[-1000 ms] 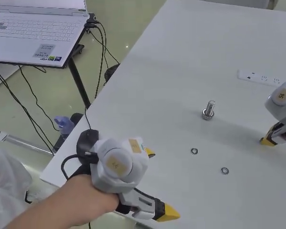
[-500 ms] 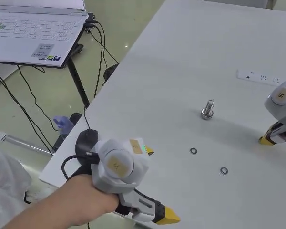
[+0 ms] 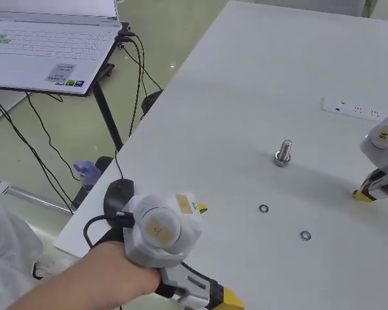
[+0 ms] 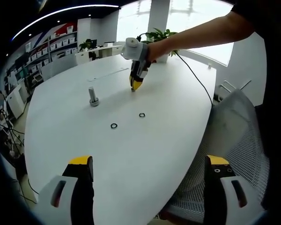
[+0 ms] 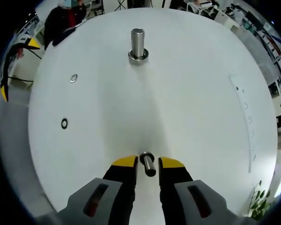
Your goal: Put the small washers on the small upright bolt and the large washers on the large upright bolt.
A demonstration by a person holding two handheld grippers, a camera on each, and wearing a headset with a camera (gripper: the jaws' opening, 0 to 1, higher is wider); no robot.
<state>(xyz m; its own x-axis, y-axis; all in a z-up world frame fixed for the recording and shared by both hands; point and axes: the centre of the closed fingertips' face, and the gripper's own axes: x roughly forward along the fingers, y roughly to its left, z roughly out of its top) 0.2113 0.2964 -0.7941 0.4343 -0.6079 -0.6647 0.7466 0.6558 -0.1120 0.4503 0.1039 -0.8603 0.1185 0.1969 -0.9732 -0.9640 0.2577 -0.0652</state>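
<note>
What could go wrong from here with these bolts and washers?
The right tool closely straddles the small bolt; a sideways nudge could topple it. One washer and the other washer lie flat on the table and look alike in size: they may slip from the tips, or go on the wrong bolt.
</note>
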